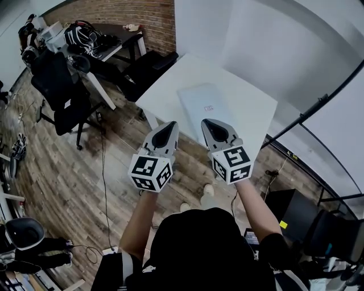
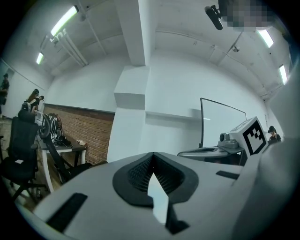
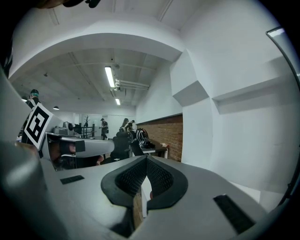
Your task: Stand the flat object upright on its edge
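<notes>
A flat pale grey-blue rectangular object (image 1: 206,108) with a small label lies flat on the white table (image 1: 170,91). Both grippers hover side by side just short of the table's near edge, pointing toward it. My left gripper (image 1: 166,132) sits left of the object and is shut with nothing in it. My right gripper (image 1: 216,129) hangs over the object's near end, also shut and empty. In the left gripper view my left gripper (image 2: 152,165) points up at the wall, with the other gripper's marker cube (image 2: 253,135) at its right. My right gripper (image 3: 146,168) faces the room.
A black office chair (image 1: 62,94) and a cluttered desk (image 1: 108,42) stand to the left on the wood floor. A brick wall (image 1: 131,14) lies beyond. A black stand with a curved pole (image 1: 318,108) and dark equipment (image 1: 330,233) are at the right.
</notes>
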A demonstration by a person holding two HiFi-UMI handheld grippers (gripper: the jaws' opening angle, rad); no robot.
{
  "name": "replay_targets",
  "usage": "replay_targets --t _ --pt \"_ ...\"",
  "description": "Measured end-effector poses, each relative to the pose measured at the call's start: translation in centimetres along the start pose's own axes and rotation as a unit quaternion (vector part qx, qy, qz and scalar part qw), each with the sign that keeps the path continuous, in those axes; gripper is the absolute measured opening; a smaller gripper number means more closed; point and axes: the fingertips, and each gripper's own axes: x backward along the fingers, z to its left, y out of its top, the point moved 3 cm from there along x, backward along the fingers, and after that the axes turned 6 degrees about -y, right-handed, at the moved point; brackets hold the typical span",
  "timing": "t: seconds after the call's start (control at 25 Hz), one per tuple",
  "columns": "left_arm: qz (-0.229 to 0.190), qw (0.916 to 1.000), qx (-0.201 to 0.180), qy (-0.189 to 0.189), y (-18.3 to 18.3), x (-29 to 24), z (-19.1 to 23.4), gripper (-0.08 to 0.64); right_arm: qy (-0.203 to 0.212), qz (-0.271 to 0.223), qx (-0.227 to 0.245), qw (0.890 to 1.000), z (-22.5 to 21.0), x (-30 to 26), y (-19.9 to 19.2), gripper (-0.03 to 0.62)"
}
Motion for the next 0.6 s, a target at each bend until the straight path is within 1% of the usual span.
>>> replay_targets --t 0.12,0.36,0.6 --pt "0.001 1.0 0.001 0.007 -0.3 -1.3 0.9 0.011 0.008 0.001 0.0 1.0 -0.8 -1.4 -0.3 0.04" --pt "0.002 0.9997 0.007 0.021 -0.7 -4.8 1.7 0.011 0.025 0.012 -0.001 1.0 -4.0 -4.0 -1.1 0.04" --pt "0.012 0.9989 0.026 0.037 -2.2 -8.5 2.8 0.011 0.042 0.035 0.0 0.999 -7.5 -6.7 -2.2 0.04"
